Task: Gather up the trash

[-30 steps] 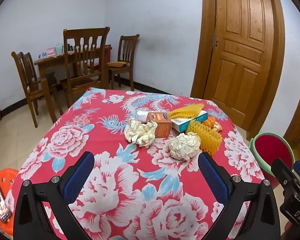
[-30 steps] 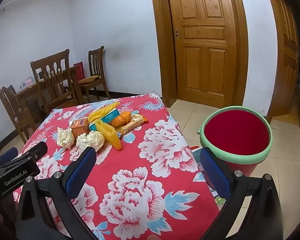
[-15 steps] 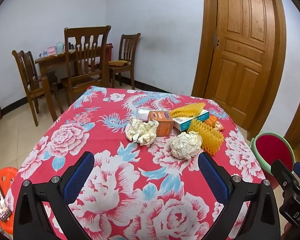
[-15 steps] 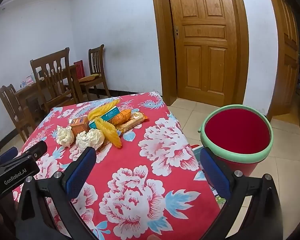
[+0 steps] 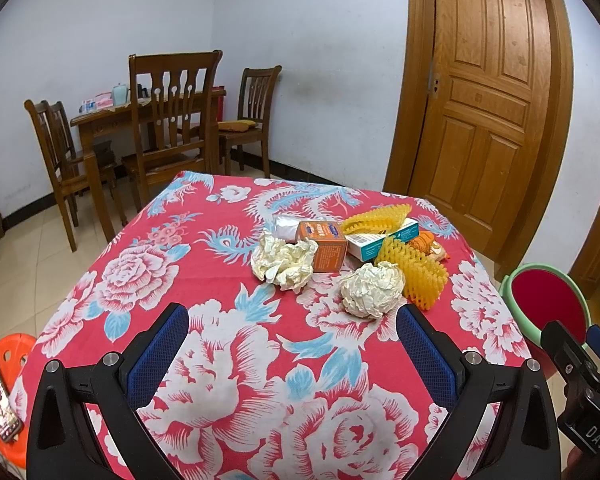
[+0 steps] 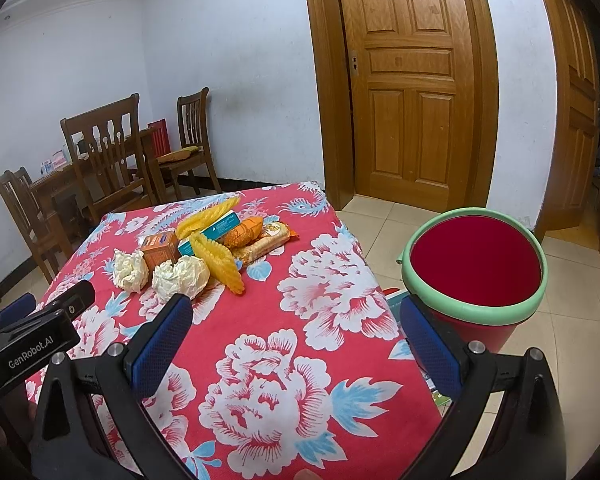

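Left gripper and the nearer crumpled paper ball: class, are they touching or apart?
Apart. In the left wrist view, tablecloth shows between the open left gripper and the crumpled paper ball.

Left wrist view over table [image 5: 204,264] toward far chairs, right wrist view toward bin [image 6: 476,308], both sharing trash pile [image 6: 204,252]
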### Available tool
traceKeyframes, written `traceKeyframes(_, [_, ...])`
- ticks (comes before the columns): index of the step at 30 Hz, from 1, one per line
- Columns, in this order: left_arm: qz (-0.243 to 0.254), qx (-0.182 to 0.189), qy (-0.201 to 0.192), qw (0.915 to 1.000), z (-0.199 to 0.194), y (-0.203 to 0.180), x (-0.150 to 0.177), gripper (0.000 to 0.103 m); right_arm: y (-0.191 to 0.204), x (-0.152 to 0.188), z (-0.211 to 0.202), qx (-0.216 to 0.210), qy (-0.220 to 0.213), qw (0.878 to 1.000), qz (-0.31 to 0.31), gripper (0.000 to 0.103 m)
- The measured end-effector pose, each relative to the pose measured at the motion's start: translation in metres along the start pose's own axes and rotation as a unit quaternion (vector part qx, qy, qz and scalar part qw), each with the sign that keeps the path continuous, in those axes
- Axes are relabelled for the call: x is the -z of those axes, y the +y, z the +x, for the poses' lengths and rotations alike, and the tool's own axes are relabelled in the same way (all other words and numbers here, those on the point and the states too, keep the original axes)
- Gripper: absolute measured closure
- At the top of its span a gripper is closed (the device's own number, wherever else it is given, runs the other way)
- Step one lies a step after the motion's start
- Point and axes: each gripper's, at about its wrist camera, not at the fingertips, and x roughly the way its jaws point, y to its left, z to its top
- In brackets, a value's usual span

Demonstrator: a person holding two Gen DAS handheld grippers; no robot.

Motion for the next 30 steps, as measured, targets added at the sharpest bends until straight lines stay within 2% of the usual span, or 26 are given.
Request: traceKeyframes(30, [0.0, 0.0, 0.002, 1.0, -0.001, 0.0011, 0.002, 0.0, 0.0007, -0.0005, 0.0013, 0.0, 0.003, 1.0, 0.0, 0.001])
